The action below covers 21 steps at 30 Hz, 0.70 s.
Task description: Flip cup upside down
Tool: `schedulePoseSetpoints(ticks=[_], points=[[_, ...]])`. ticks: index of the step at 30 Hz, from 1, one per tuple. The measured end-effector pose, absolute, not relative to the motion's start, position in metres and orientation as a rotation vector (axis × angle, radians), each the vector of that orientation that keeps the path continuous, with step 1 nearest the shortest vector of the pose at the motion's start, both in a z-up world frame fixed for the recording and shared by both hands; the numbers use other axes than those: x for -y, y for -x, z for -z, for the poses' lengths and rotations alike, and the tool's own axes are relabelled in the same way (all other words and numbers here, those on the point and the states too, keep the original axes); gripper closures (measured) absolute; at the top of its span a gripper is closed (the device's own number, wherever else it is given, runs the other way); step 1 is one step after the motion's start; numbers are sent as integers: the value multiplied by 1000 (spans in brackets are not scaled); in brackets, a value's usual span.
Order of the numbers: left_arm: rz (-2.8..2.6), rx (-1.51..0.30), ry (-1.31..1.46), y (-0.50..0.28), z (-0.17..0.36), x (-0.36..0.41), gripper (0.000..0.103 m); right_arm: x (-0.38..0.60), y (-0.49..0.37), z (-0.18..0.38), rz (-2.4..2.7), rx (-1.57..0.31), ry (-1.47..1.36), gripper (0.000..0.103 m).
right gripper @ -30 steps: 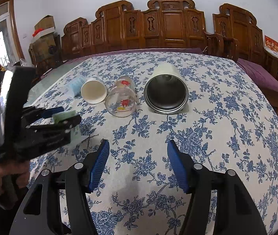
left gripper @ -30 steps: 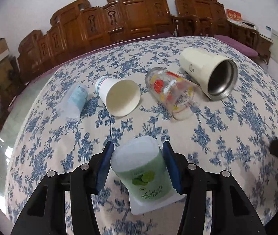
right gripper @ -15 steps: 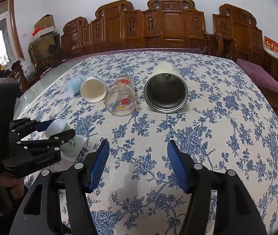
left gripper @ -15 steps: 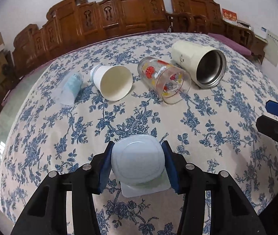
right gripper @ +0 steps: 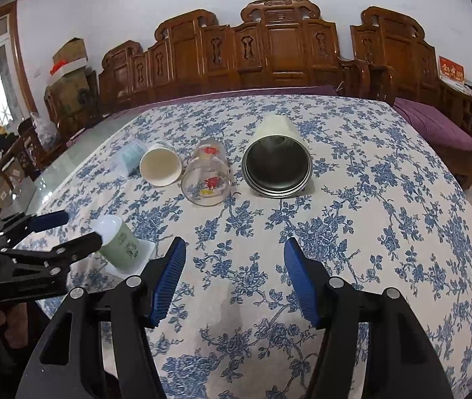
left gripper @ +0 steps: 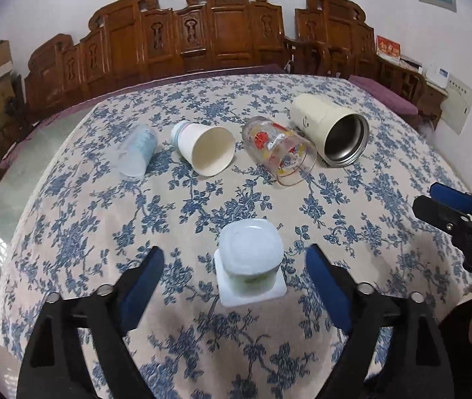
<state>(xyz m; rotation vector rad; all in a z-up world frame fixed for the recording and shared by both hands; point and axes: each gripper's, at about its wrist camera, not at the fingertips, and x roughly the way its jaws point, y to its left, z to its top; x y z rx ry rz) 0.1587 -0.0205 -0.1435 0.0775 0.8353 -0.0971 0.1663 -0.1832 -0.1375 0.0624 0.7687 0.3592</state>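
Observation:
A green-labelled plastic cup (left gripper: 251,254) stands upside down on its square white rim on the flowered tablecloth; it also shows in the right wrist view (right gripper: 120,241). My left gripper (left gripper: 234,281) is open, its blue pads (left gripper: 143,281) apart on either side of the cup and not touching it. My right gripper (right gripper: 234,282) is open and empty over the cloth to the right of the cup.
Behind the cup, several cups lie on their sides in a row: a clear plastic cup (left gripper: 135,150), a paper cup (left gripper: 206,148), a printed glass (left gripper: 281,156) and a cream steel tumbler (left gripper: 332,131). Carved wooden chairs (left gripper: 216,33) line the table's far edge.
My left gripper turned the cup bottom-up, set it on the cloth, then opened and drew back from it. The right gripper has stayed put.

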Motion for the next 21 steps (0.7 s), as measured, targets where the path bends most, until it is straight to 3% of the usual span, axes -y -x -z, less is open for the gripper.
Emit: schedulePoseSetpoints(ticks=[2,8,21], points=[[100,-835,-70,-152,138,15,8,181,-163,134,-356,-766,-65,22],[78,-848,-29,-136,130,-3,8,171,-147,128,-349,-779,-66,5],[59,-775,14,-90,89,-22,8,154,-96,84,-355,-715,-80,3]])
